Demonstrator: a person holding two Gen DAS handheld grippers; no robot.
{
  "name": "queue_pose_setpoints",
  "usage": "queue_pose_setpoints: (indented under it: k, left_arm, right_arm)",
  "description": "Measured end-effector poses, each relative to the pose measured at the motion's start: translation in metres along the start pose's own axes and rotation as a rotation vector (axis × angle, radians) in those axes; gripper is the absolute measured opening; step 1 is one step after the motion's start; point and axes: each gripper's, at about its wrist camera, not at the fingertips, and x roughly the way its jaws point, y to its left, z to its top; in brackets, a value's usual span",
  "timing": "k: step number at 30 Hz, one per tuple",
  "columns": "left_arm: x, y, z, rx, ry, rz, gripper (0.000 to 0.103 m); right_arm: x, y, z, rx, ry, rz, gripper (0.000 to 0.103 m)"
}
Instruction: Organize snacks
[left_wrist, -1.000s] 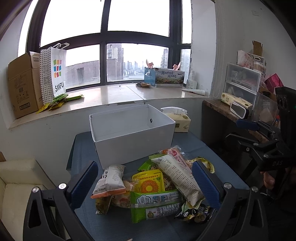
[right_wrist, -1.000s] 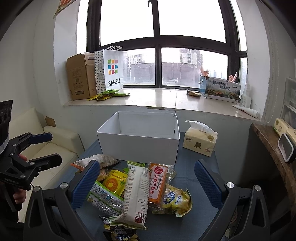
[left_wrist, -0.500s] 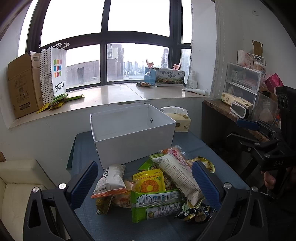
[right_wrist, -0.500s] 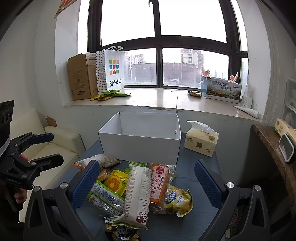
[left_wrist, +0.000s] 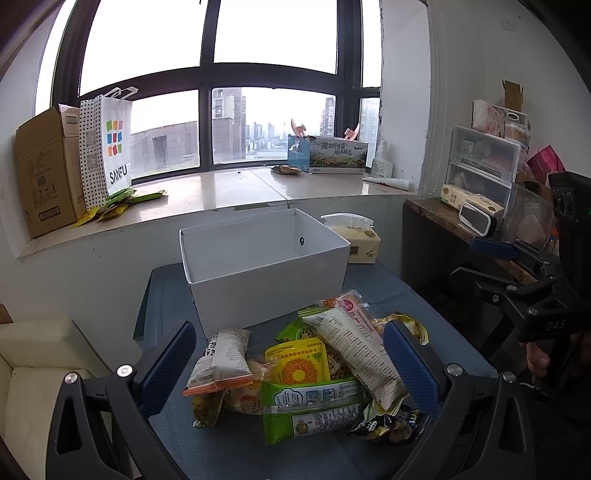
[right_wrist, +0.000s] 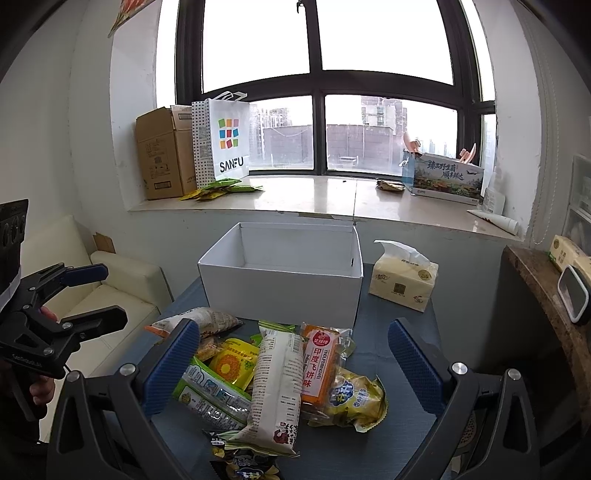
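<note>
A pile of snack packets (left_wrist: 306, 373) lies on the blue table in front of an empty white box (left_wrist: 258, 269). The pile also shows in the right wrist view (right_wrist: 280, 376), below the white box (right_wrist: 284, 280). My left gripper (left_wrist: 291, 369) is open and empty, above and around the pile without touching it. My right gripper (right_wrist: 293, 369) is open and empty, likewise above the pile. Each gripper shows in the other's view, the right one (left_wrist: 491, 266) at the right and the left one (right_wrist: 99, 295) at the left.
A tissue pack (right_wrist: 402, 284) sits right of the box. The windowsill holds a cardboard box (right_wrist: 162, 158), a SANFU bag (right_wrist: 225, 140) and a printed carton (right_wrist: 443, 177). A cream sofa (right_wrist: 110, 288) stands left of the table; a dark side shelf (left_wrist: 461, 218) stands right.
The right wrist view has shifted slightly, so the scene sits a little to the right. The left gripper has barely moved. Both stay open.
</note>
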Motion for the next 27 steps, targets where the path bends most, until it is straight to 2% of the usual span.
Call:
queue_pose_setpoints:
  k: [18,27]
  left_arm:
    - [-0.001,0.0,-0.002,0.012,-0.013,-0.007,0.103]
    - [-0.002,0.016,-0.006,-0.013,-0.06,0.013,0.103]
  right_arm:
    - [0.013,-0.001,-0.004,0.013,0.031,0.024,0.103]
    - [0.086,-0.009,-0.02,0.064,0.236,0.089,0.103]
